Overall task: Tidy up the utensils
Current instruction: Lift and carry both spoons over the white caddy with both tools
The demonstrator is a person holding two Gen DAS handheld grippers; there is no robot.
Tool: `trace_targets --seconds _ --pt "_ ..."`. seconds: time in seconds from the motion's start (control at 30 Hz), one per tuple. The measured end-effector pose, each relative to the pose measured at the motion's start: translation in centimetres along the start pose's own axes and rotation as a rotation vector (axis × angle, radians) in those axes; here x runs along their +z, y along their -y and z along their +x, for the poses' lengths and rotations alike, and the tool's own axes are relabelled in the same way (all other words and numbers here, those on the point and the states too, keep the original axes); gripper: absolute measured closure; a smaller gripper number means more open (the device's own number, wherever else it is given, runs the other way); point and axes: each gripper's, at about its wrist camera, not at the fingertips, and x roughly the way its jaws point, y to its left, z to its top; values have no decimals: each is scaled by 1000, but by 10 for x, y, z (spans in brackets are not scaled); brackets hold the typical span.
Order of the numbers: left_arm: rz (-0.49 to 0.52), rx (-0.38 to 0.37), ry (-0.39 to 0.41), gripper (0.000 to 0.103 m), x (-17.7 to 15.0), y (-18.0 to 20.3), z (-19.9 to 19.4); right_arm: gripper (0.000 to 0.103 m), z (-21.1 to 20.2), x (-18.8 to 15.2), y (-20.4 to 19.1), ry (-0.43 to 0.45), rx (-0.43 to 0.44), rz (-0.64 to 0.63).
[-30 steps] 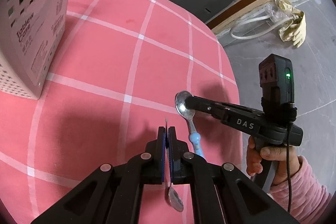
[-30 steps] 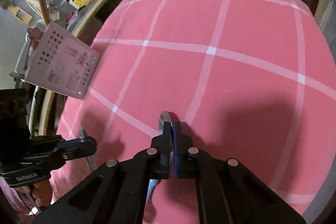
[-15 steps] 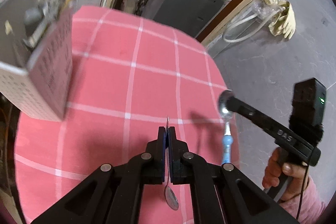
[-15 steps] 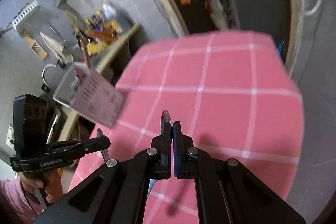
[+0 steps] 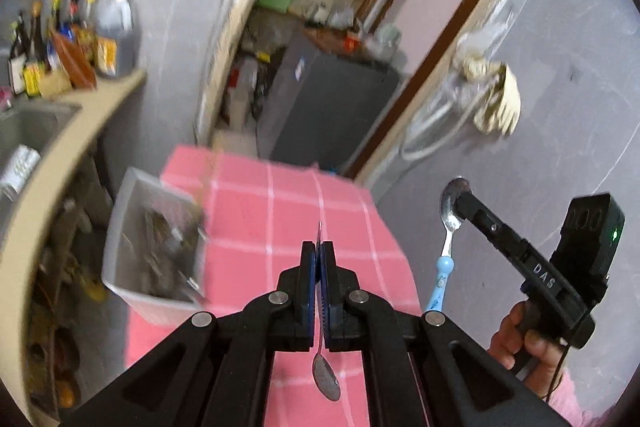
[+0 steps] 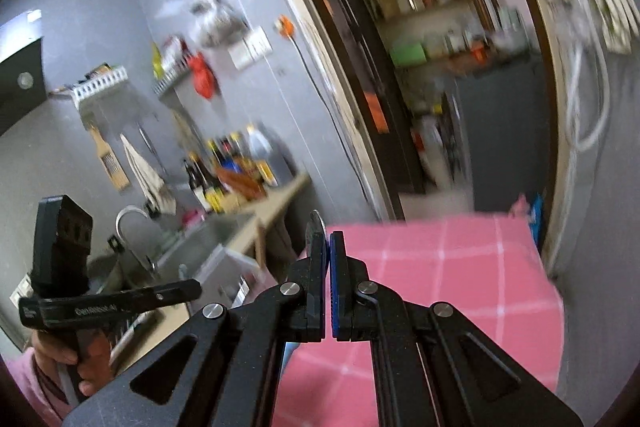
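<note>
My left gripper (image 5: 319, 251) is shut on a small metal spoon (image 5: 326, 377), bowl hanging below the jaws, held high above the pink checked table (image 5: 288, 203). My right gripper (image 6: 326, 243) is shut on a spoon with a light blue handle (image 5: 440, 277); its bowl (image 5: 451, 205) shows in the left wrist view at the right, past the table's edge. In the right wrist view only the bowl's rim (image 6: 317, 217) peeks above the jaws. The white perforated utensil basket (image 5: 154, 243) stands at the table's left edge, holding several utensils.
A counter with a sink (image 6: 200, 239) and several bottles (image 5: 76, 43) runs along the left. A doorway with a dark cabinet (image 5: 332, 107) lies beyond the table. A hose and gloves (image 5: 496, 95) hang on the right wall.
Both grippers have risen well above the table, each still holding its spoon. The table and basket now look smaller and farther below.
</note>
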Motion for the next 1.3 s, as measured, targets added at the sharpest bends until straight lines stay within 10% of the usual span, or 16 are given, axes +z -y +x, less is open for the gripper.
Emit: trace_targets --seconds 0.33,0.67,1.3 --pt "78 147 192 100 57 -35 -64 101 20 35 -83 155 27 -79" --pt "117 232 327 100 40 -65 -39 101 52 8 -154 332 1 -252" --pt "206 195 328 100 0 -86 5 101 114 -54 -139 238 -34 -262"
